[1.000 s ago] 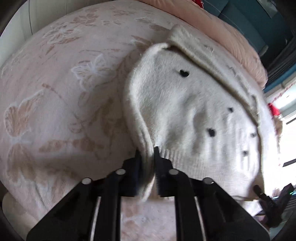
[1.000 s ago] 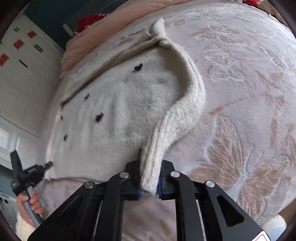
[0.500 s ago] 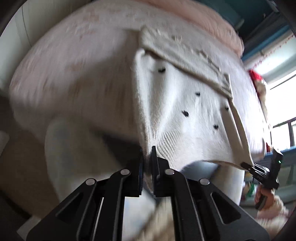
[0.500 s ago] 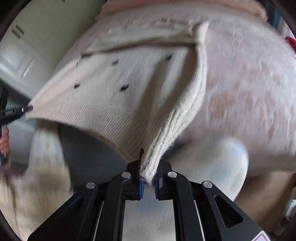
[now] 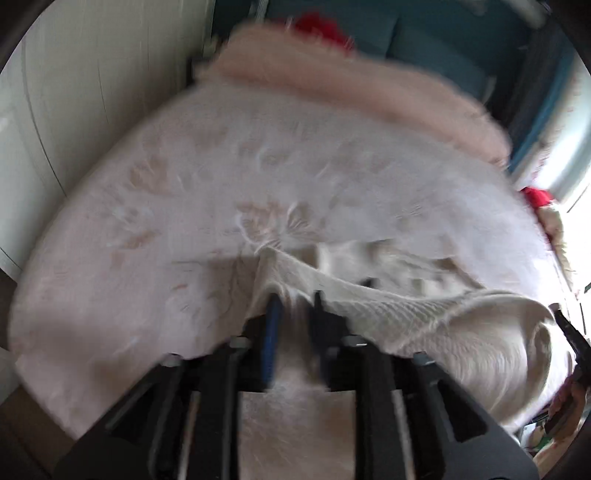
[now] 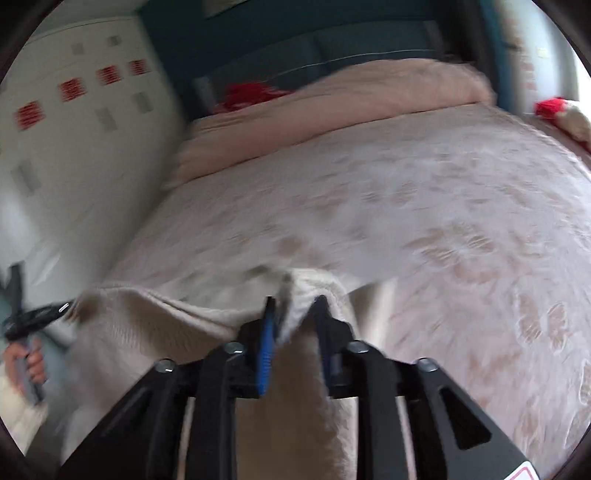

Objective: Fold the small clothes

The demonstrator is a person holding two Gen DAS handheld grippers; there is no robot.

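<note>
Two blurred views, left wrist first. Left gripper [image 5: 295,301] clamped on the knit edge of the cream sweater [image 5: 399,310], cloth bunched between the blue-padded finger and the dark one, jaws standing fairly close with fabric filling the gap. Sweater lifted off the bed, stretched from this grip toward the right of the view, ribbed hem running along the top edge, a loose fold sagging and billowing at the far right. Right gripper [image 5: 570,332] just visible at that far right edge as a dark tip touching the sweater's other corner. Behind and beneath, pale pink bedspread [image 5: 229,177] with embossed butterfly and flower pattern, a peach duvet [image 5: 369,88] rolled along the far end, something red [image 5: 317,24] behind it, too smeared to identify, and a white wardrobe door [image 5: 74,74] at the left. From the right wrist: right gripper [image 6: 293,302] likewise closed on a bunched corner of the cream sweater [image 6: 147,321], fabric pinched between blue pad and dark finger and hanging down over the gripper body. Sweater spread leftward from there, held up above the near edge of the bedspread [image 6: 443,206]. Left gripper [image 6: 40,314] at the far left, pinching the opposite corner, with the person's hand [image 6: 27,363] wrapped round its handle below. Peach duvet [image 6: 332,107] across the head of the bed, white cabinet with red markings [image 6: 70,88] to the left.
</note>
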